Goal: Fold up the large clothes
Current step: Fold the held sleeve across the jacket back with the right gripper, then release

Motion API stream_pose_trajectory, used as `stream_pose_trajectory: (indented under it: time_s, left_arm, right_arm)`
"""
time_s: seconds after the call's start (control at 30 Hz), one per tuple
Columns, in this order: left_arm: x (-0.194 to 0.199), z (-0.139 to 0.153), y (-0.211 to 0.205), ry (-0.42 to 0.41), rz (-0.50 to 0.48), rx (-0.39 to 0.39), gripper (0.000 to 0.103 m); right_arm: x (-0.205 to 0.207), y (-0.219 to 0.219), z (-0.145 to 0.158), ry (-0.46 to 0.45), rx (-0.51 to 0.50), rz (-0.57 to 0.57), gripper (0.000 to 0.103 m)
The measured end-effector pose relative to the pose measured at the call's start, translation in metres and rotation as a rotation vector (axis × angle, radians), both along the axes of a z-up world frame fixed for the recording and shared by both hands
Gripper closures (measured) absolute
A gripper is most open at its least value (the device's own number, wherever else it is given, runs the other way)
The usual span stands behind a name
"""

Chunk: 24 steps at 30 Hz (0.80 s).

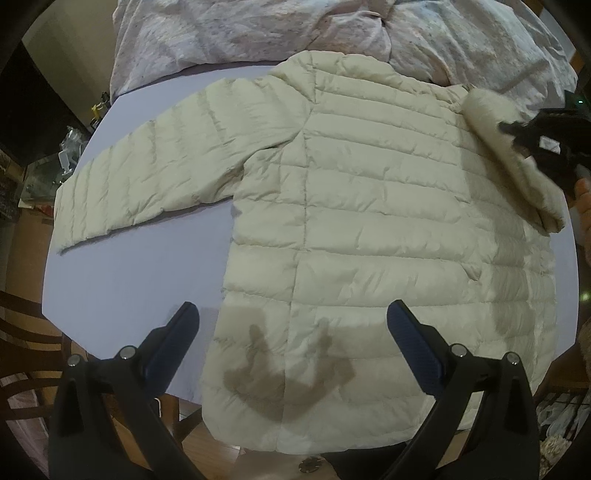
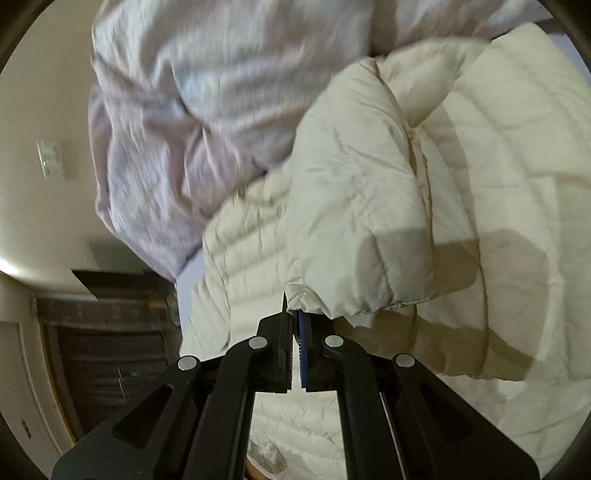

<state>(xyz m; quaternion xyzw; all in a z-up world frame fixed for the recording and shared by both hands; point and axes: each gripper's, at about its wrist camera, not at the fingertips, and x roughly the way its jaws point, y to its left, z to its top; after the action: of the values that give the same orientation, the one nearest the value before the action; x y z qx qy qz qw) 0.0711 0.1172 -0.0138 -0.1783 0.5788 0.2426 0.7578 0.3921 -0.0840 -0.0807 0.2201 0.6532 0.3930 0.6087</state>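
The cream quilted jacket (image 1: pixel 369 221) lies flat on the lavender-covered counter (image 1: pixel 122 280), collar at the far edge and hem overhanging the near edge. One sleeve (image 1: pixel 147 177) is stretched out flat to the left. The other sleeve (image 2: pixel 362 221) is raised off the body on the right side.

The right tongs (image 2: pixel 294 325) are pressed together, pinching that sleeve at its gathered cuff. Judged purpose: carrying the sleeve inward across the jacket body for the first fold.

The left tongs (image 1: pixel 291 332) are spread wide and hold nothing. They hover above the hem, casting a shadow on it, apparently positioned to steady or take the lower edge.

A crumpled pale pink-grey garment (image 1: pixel 258 33) is heaped at the far side, touching the collar area.

No brand, label or legible writing is visible in either view.
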Motion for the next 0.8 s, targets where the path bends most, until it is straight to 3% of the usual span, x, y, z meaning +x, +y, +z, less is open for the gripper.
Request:
stream_pose_trajectory:
  time_s: [0.3,0.47,0.53,0.57,0.6,0.8]
  left_arm:
    - [-0.007,-0.001,0.008,-0.008,0.029,-0.006,0.002]
    - [-0.006,0.000,0.011,-0.017,0.034,-0.008,0.002]
    - [-0.006,0.002,0.012,-0.023,0.036,-0.009,0.002]
    - [-0.006,0.002,0.013,-0.026,0.039,-0.010,0.002]
    - [-0.006,0.003,0.014,-0.028,0.042,-0.010,0.002]
    - [-0.007,0.005,0.018,-0.033,0.054,-0.006,0.002]
  right_arm:
    - [-0.036,0.041,-0.015,-0.020,-0.107,0.108,0.100]
    - [-0.058,0.070,-0.013,-0.102,-0.216,0.209,0.096]
    - [-0.064,0.074,-0.012,-0.119,-0.228,0.233,0.073]
    - [-0.067,0.077,-0.009,-0.132,-0.226,0.238,0.052]
    - [-0.070,0.082,-0.006,-0.157,-0.230,0.243,0.039]
    - [-0.084,0.101,0.013,-0.266,-0.244,0.297,0.038]
